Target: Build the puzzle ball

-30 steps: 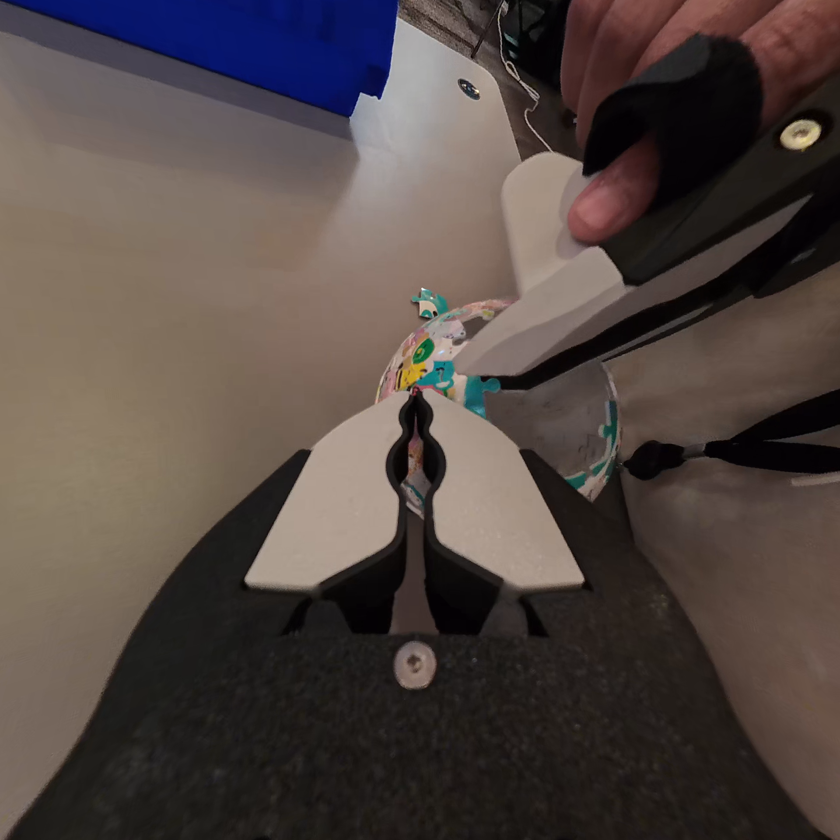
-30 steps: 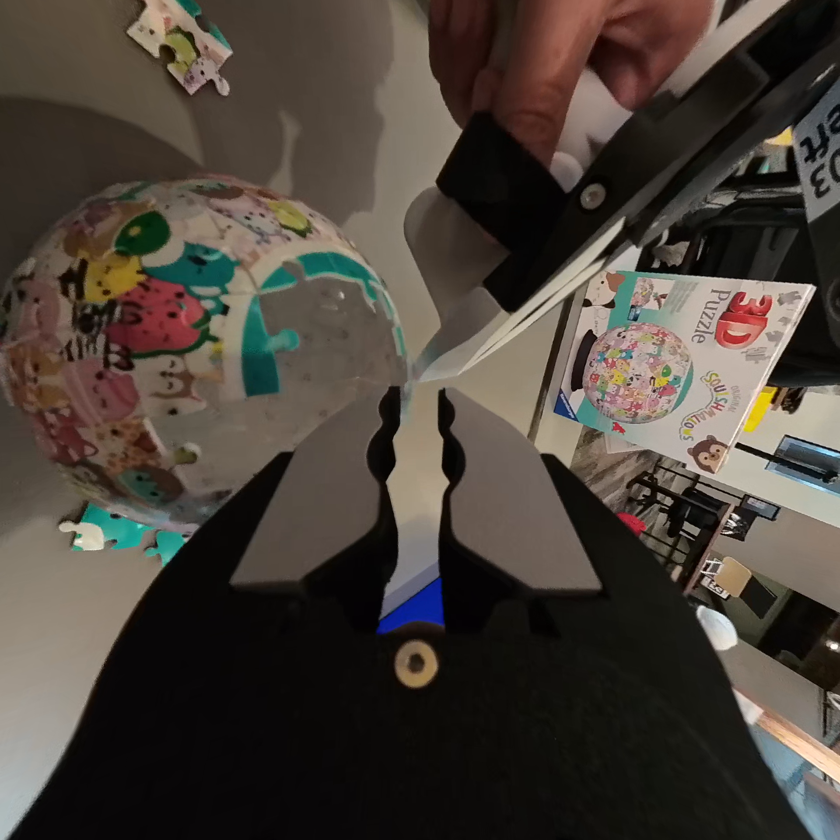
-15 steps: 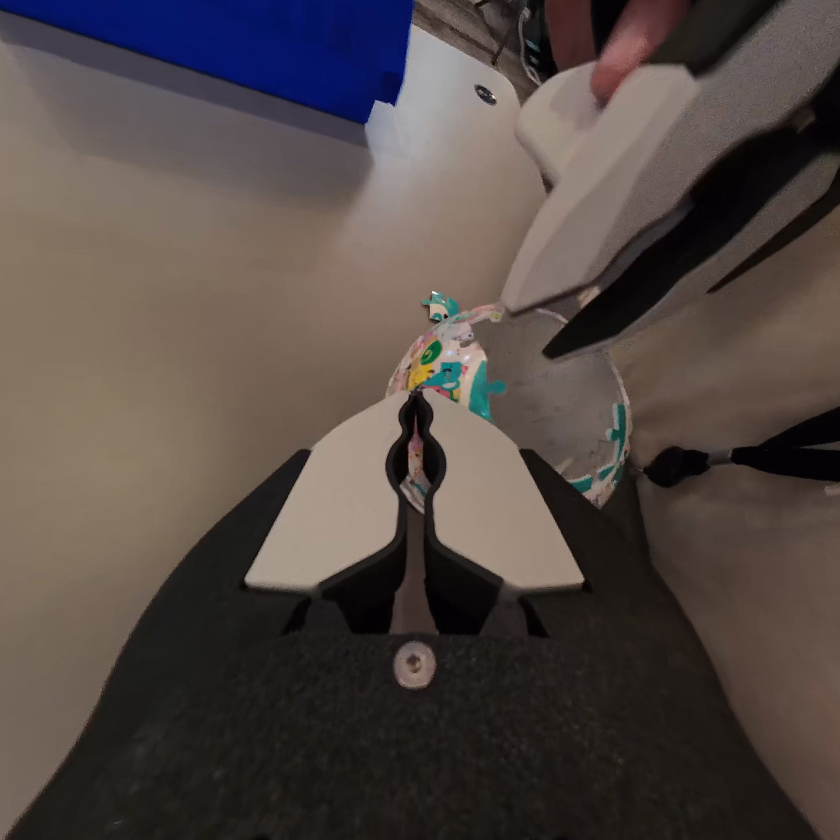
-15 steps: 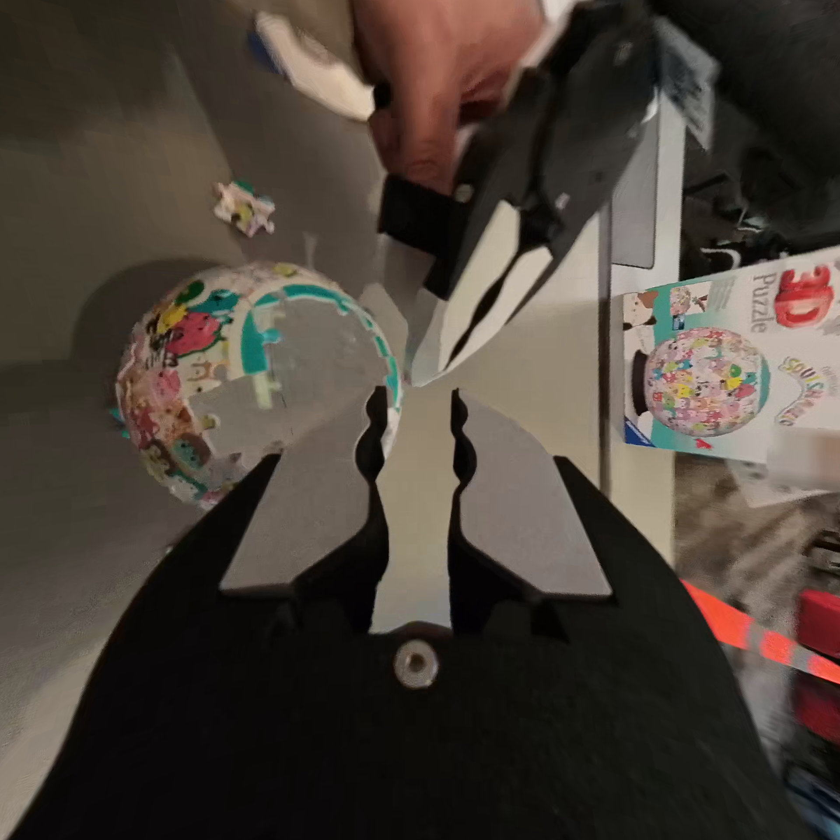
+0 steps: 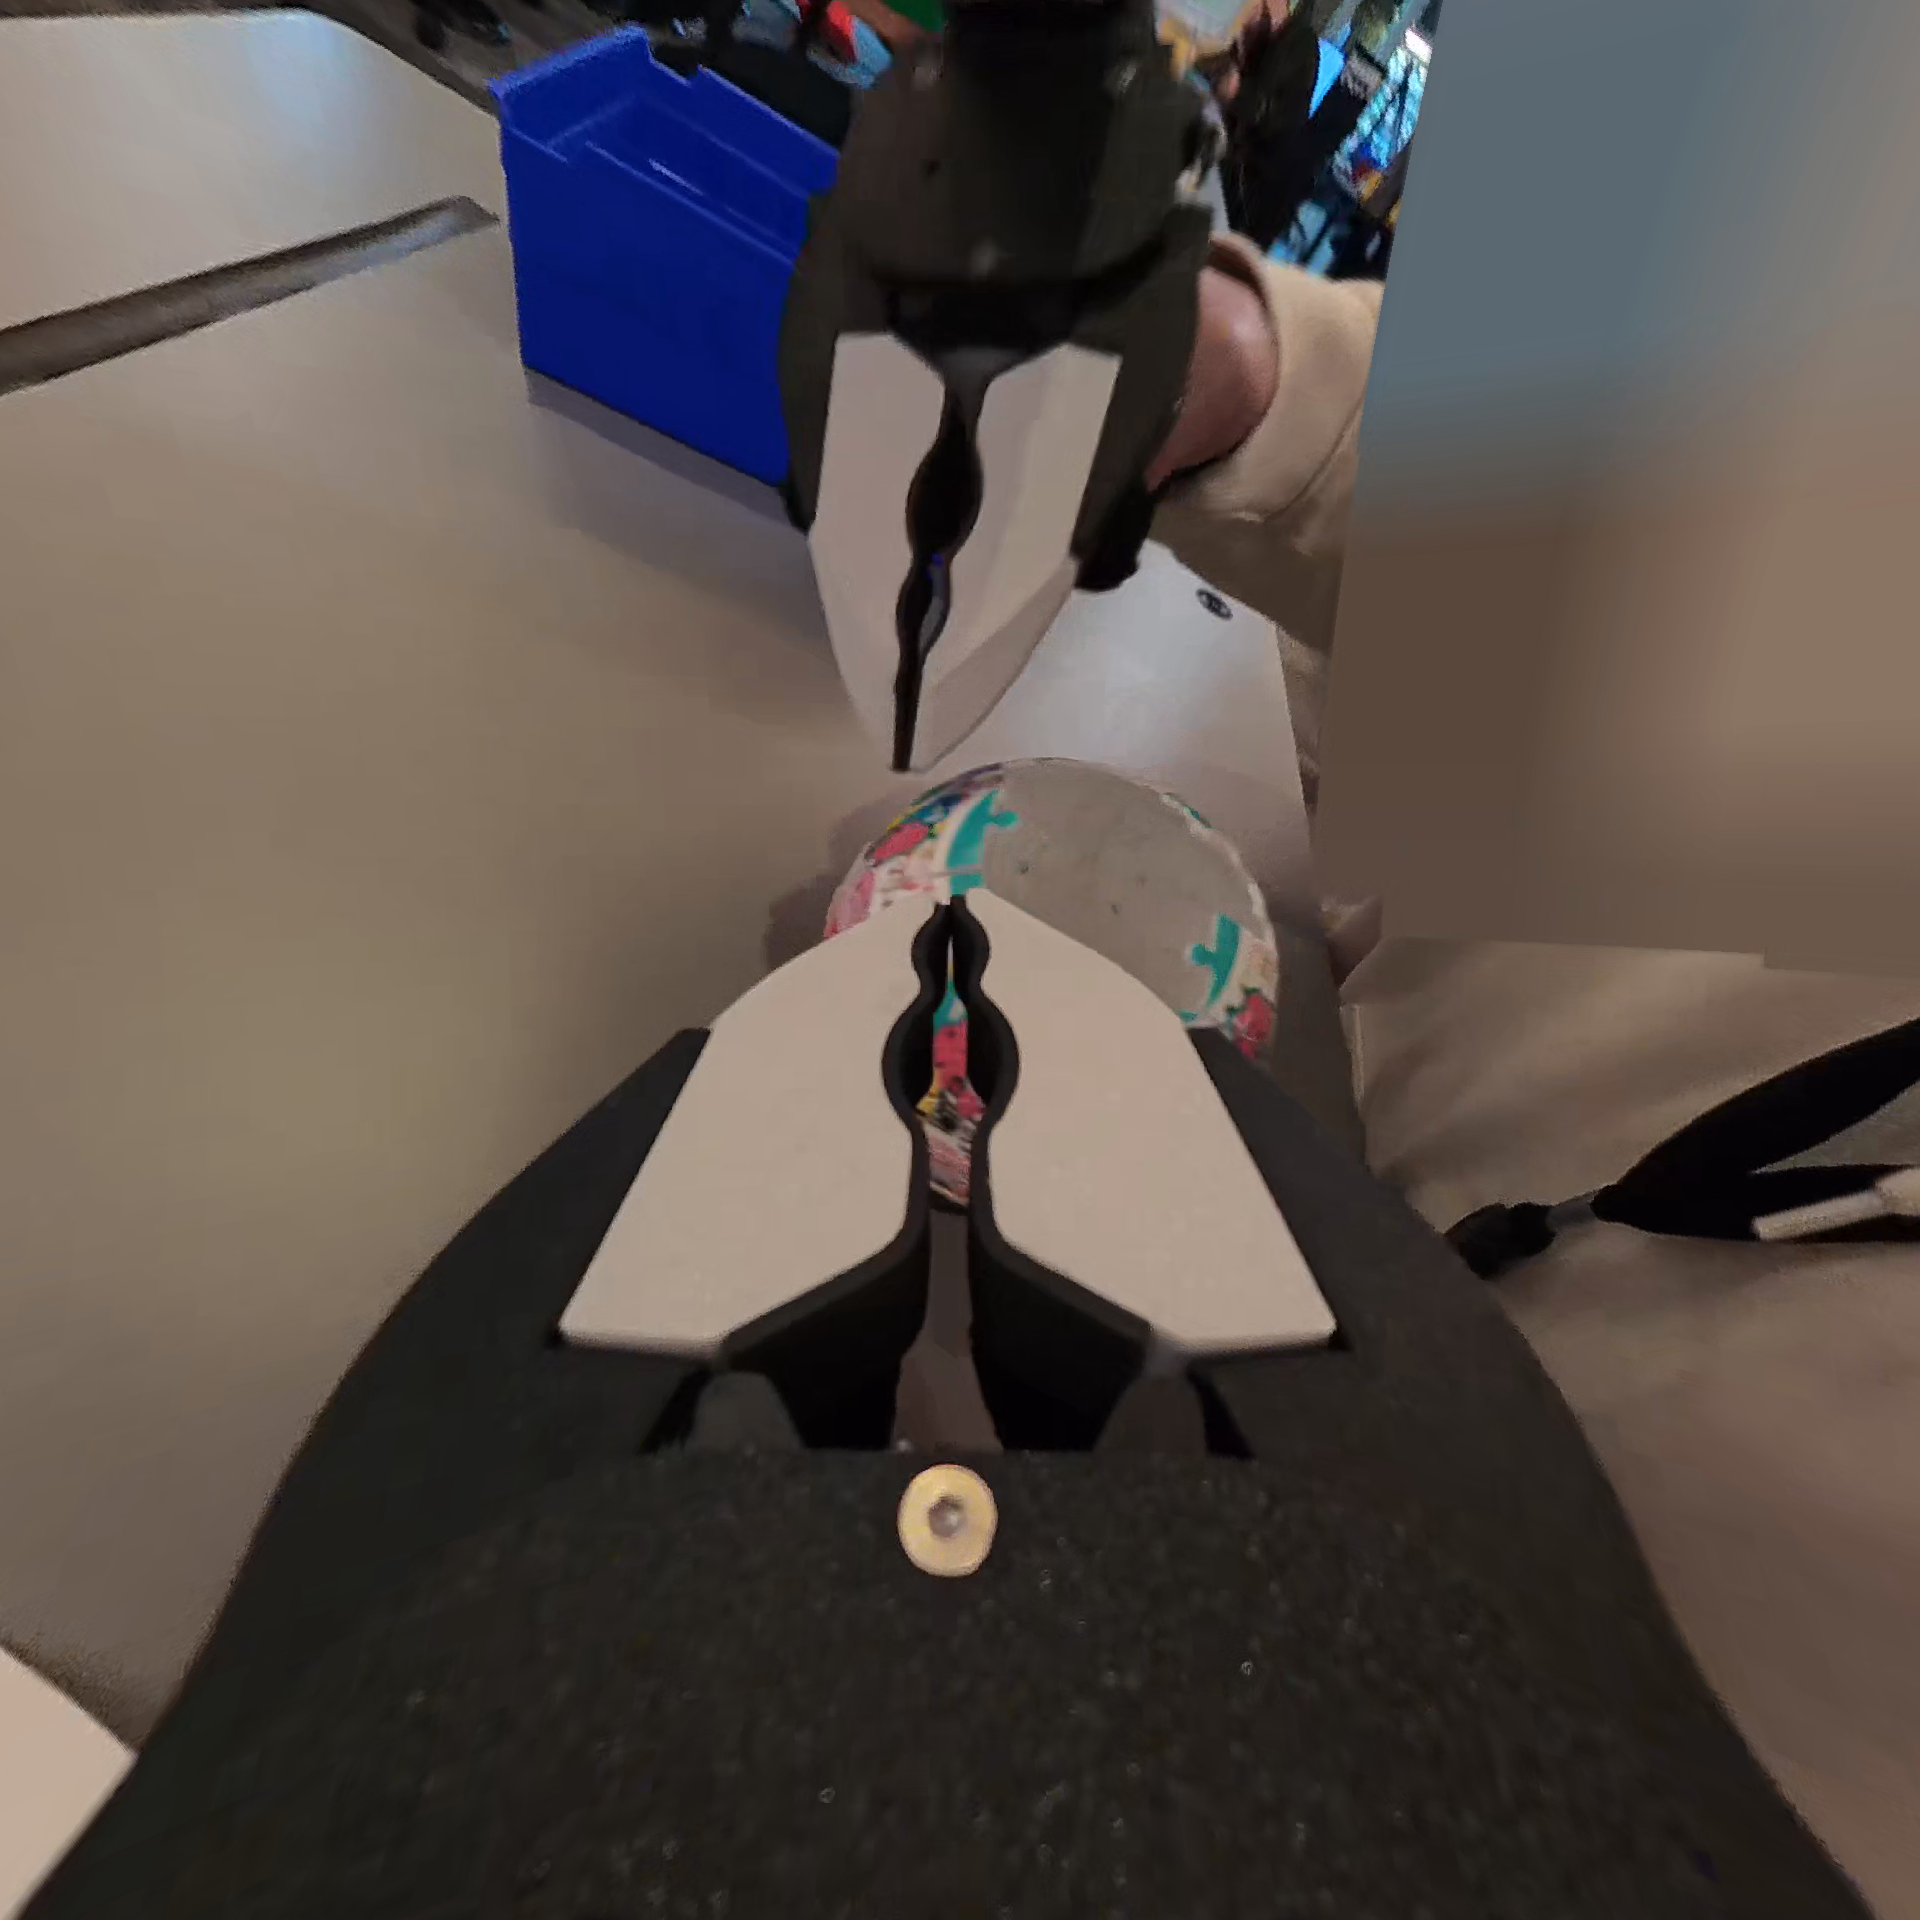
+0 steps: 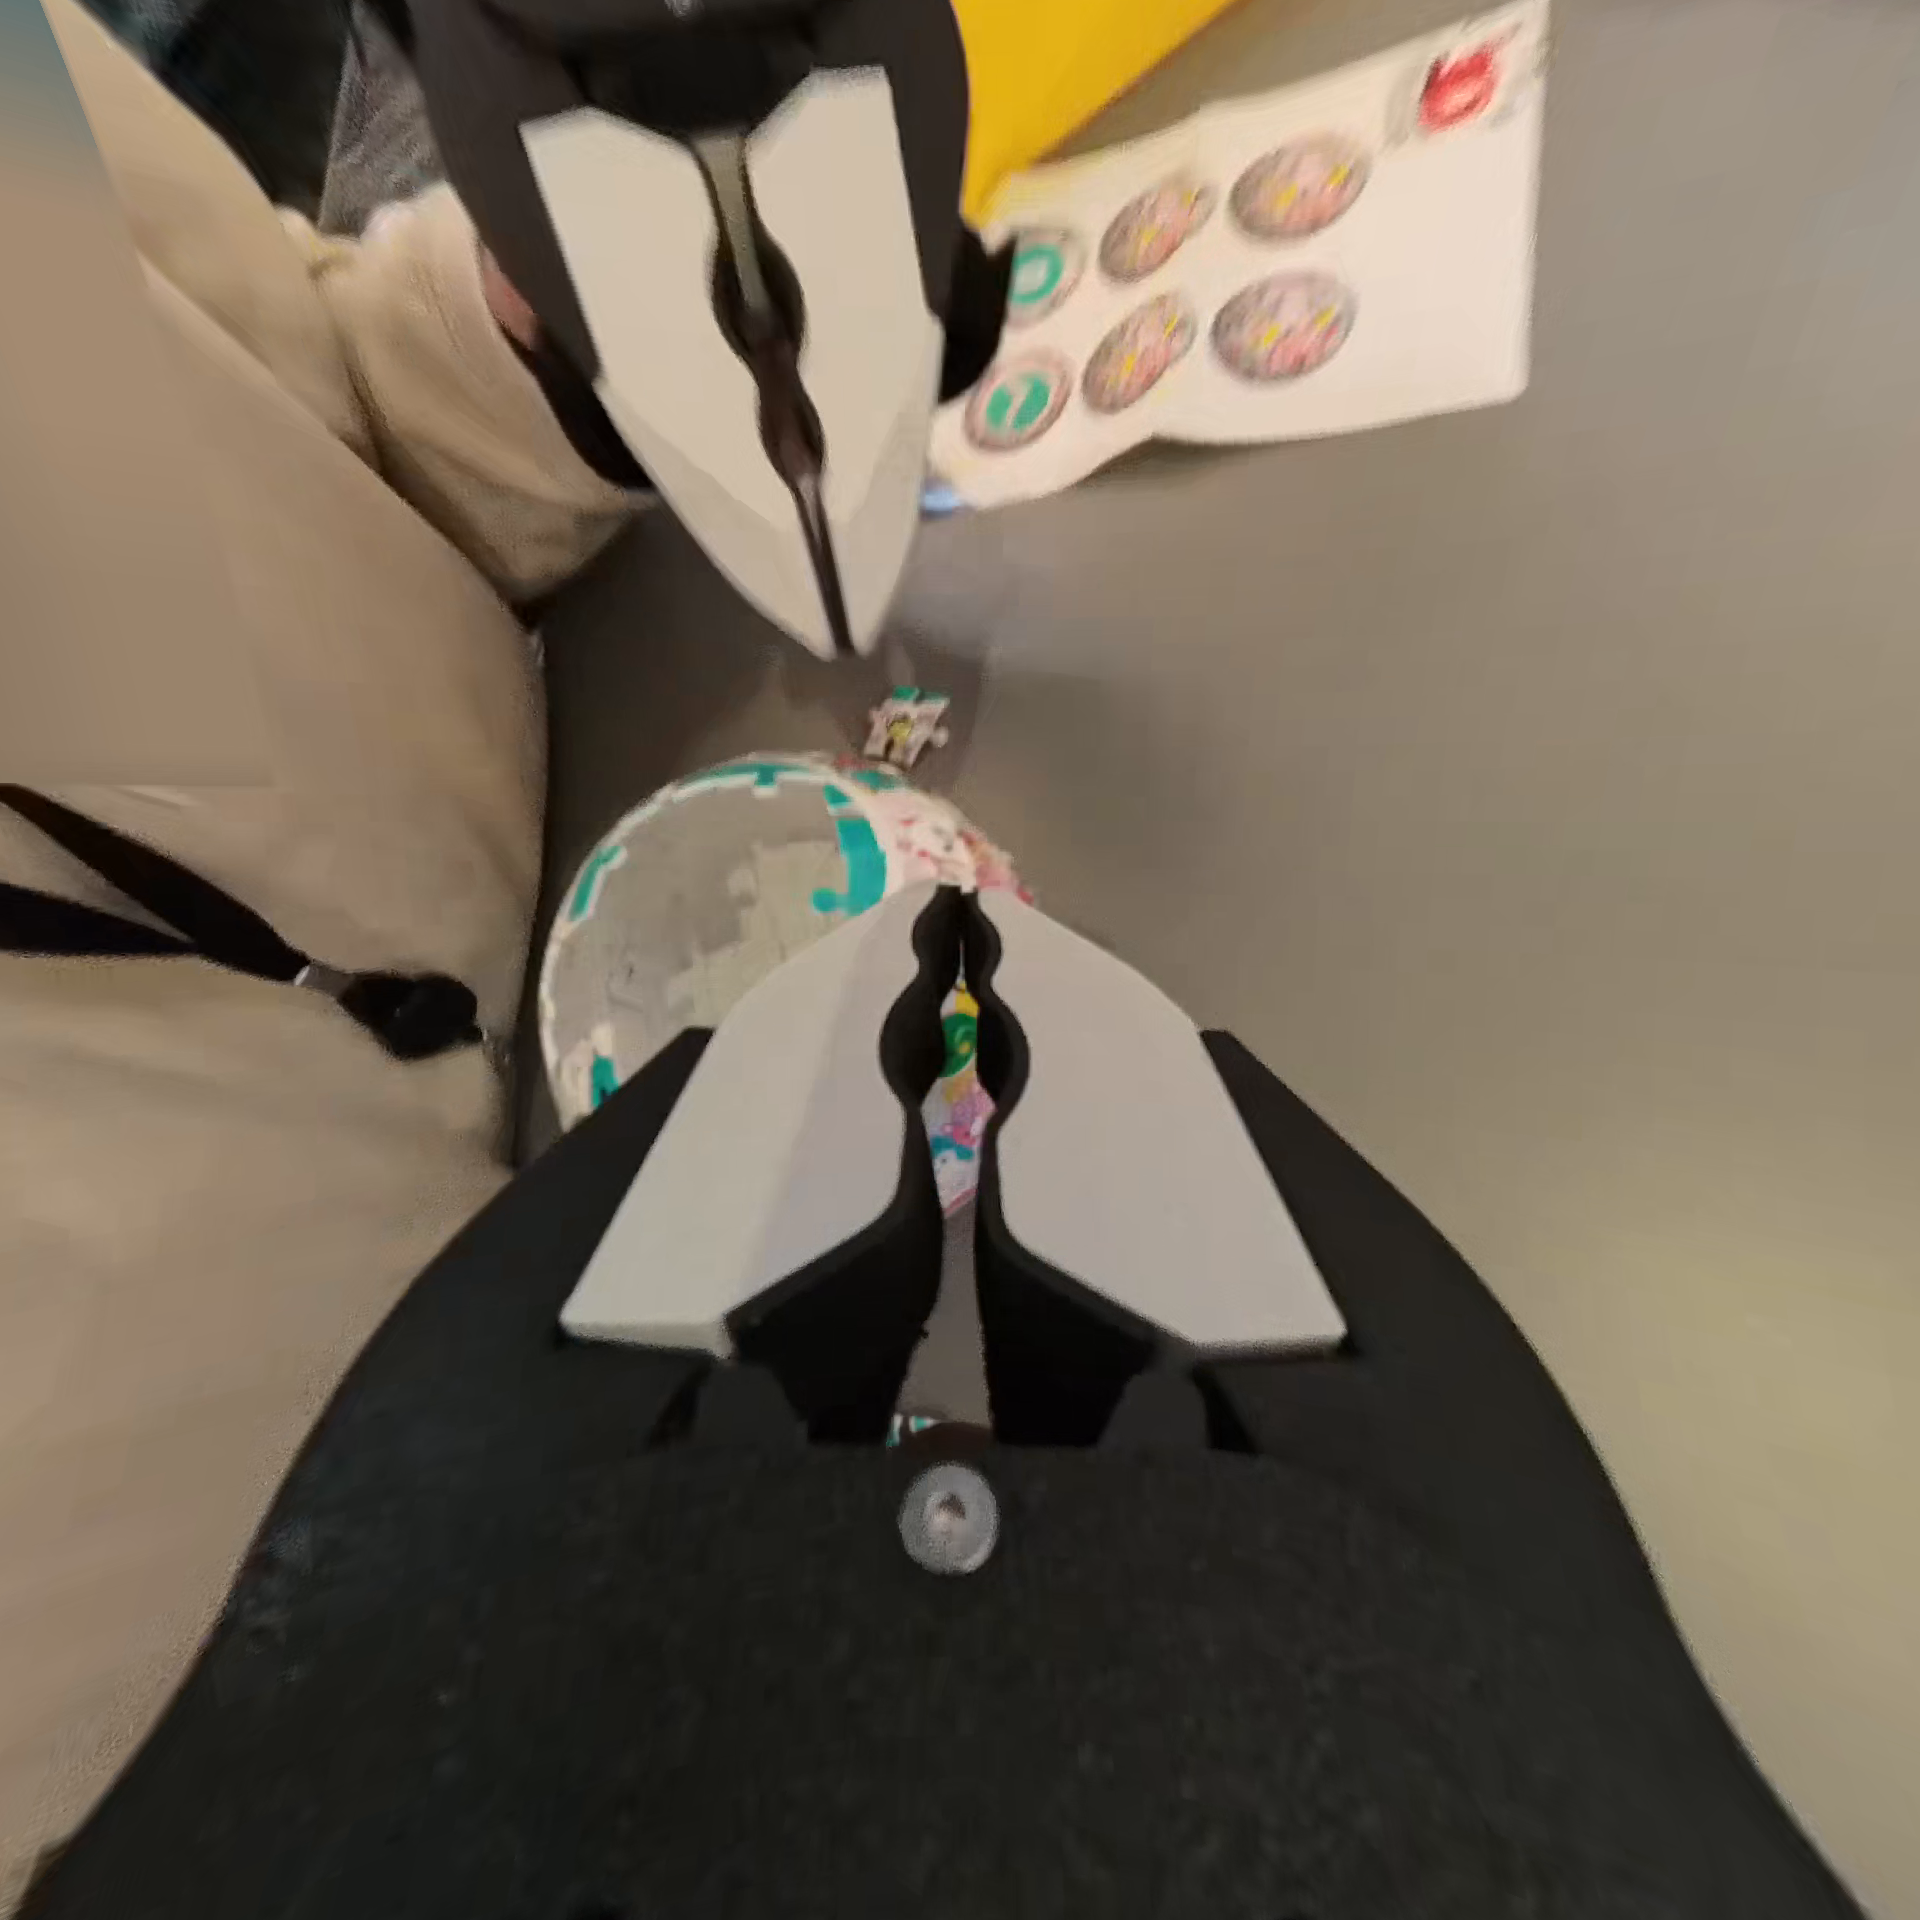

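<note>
The puzzle ball point(image 5: 1101, 873) rests on the table, partly built: colourful pieces cover one side and a grey gap is rimmed with teal pieces. It also shows in the right wrist view point(image 6: 707, 935). My left gripper point(image 5: 951, 914) is shut, with nothing seen between its jaws, just above the ball's near side. My right gripper point(image 6: 956, 904) is shut too, over the ball's colourful side. The two face each other tip to tip across the ball; the right gripper point(image 5: 909, 753) shows from the left, the left gripper point(image 6: 842, 644) from the right. A loose puzzle piece point(image 6: 909, 724) lies just behind the ball.
A blue bin point(image 5: 644, 270) stands at the back of the pale table point(image 5: 312, 727). An instruction sheet point(image 6: 1247, 260) and a yellow object point(image 6: 1060, 83) lie beyond the ball. A beige sleeve point(image 6: 208, 623) and a black strap point(image 5: 1714, 1174) are close beside the ball. My right fingertips sit around 6 cm from my left ones. My left gripper's tips are some 15 cm from the loose puzzle piece point(image 6: 909, 724).
The right gripper has swung round from beside the ball to face the left gripper across it, and its jaws have closed. The left gripper stayed shut and tilted up.
</note>
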`<state>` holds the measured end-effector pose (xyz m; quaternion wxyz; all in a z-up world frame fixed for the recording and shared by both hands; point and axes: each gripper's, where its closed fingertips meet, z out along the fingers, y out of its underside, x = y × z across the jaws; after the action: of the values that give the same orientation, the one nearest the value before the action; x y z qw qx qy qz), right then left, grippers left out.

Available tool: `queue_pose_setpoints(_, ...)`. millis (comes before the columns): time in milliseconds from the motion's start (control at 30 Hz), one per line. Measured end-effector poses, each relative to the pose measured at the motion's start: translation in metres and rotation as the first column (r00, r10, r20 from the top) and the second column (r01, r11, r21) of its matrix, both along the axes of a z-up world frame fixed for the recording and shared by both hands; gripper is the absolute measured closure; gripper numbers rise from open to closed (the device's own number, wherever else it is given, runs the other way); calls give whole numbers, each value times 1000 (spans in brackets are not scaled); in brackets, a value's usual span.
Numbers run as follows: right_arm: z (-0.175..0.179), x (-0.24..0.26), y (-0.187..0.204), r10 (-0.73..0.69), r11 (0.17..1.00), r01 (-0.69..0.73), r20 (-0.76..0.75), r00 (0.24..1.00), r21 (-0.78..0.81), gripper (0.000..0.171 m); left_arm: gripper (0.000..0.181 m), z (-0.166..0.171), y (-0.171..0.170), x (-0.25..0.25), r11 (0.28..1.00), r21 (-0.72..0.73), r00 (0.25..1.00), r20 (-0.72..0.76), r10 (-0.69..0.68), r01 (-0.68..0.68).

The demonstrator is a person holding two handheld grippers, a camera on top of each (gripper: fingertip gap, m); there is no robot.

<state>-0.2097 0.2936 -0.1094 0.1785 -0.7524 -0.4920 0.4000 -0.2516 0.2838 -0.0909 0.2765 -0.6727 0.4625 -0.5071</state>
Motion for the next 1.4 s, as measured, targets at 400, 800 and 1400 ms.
queue_pose_setpoints(400, -12, 2, -9, 26, 999, -26, 11, 1000, 19, 171, 181, 11, -56, -17, 996, -24, 995, 56, 82, -81)
queue_pose_setpoints(800, 10, -2, -1, 4, 985, 0, -23, 1000, 172, 171, 181, 6, -81, -8, 996, 9, 996, 27, 86, -86)
queue_pose_setpoints(1400, -3, 6, -19, 45, 635, -414, 504, 863, 652, 156, 181, -9, -66, -28, 934, 84, 937, 68, 342, -347)
